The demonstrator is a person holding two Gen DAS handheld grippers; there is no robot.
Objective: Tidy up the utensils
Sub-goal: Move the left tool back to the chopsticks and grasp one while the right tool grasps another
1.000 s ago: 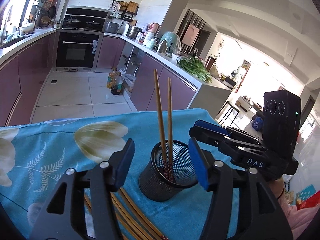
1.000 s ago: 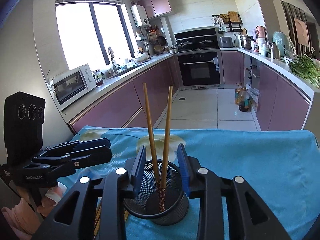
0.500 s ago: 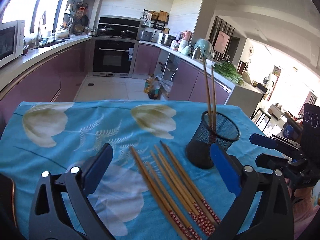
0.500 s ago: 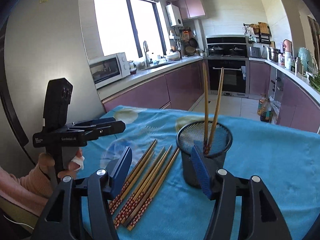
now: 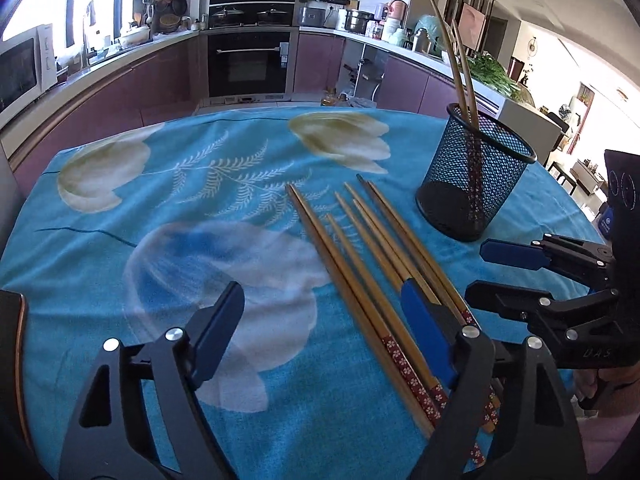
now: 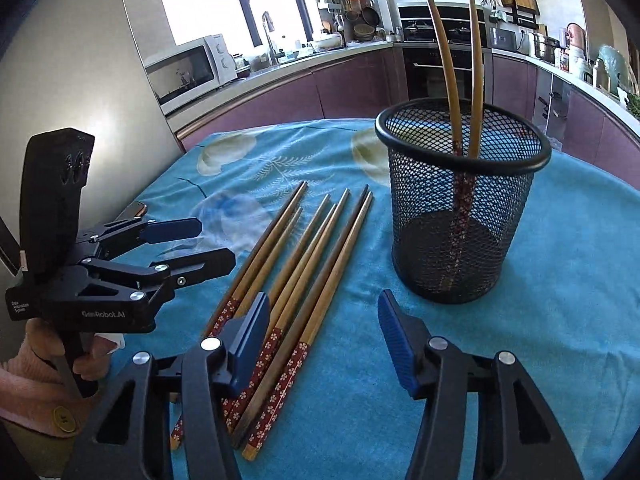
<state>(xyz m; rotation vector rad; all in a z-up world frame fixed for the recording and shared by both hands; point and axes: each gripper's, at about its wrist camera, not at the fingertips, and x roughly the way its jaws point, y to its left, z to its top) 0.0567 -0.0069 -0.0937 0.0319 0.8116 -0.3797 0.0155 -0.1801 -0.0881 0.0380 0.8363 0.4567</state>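
Both tools' jaws are closing on nothing: left tool (image 5: 324, 336), right tool (image 6: 322, 334). Only the right view shows a hand (image 6: 48, 344) beside the chopsticks (image 6: 280, 276).

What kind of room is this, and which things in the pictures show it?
It looks like a home kitchen. A built-in oven sits under a cooktop with pots, a microwave stands on the counter near the sink tap, and purple cabinets run along the walls.
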